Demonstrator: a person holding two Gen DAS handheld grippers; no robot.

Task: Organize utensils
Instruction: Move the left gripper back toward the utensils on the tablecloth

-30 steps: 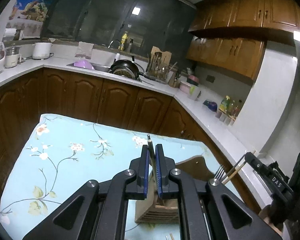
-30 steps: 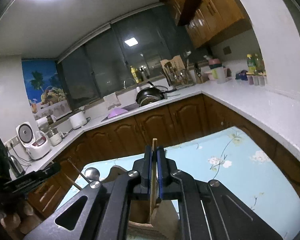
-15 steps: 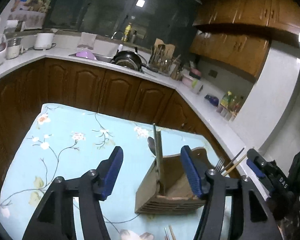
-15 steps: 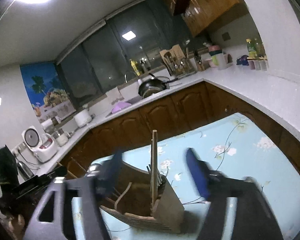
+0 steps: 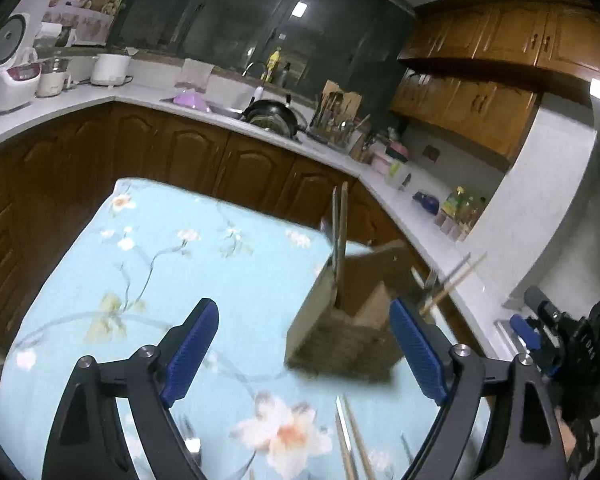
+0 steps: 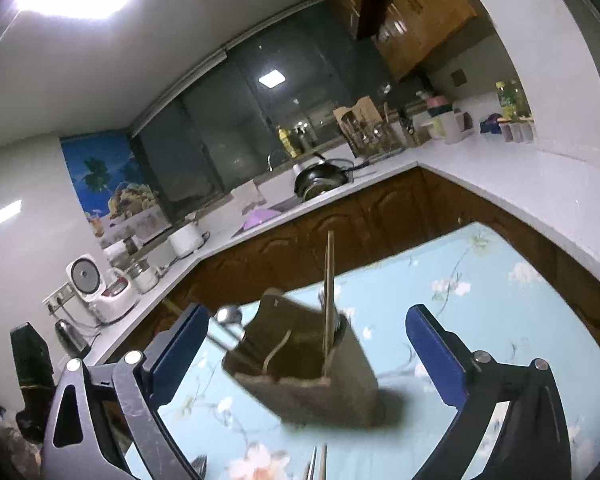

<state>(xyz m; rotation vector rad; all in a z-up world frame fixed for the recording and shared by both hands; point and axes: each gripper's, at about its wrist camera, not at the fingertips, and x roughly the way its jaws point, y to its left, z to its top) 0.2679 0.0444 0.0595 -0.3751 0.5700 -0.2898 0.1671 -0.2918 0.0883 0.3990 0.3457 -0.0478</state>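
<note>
Evidently a drop-off has just ended: the wooden utensil holder stands on the floral-clothed worktop, with a steel utensil and a wooden chopstick upright in one compartment — a fork and more chopsticks lean in another. The left claw and the right claw are both opening wide, empty, the holder seen between their pads but untouched. Loose chopsticks lie on the cloth nearer the cameras — likely the next pick, calling for a low, narrow pinch.
</note>
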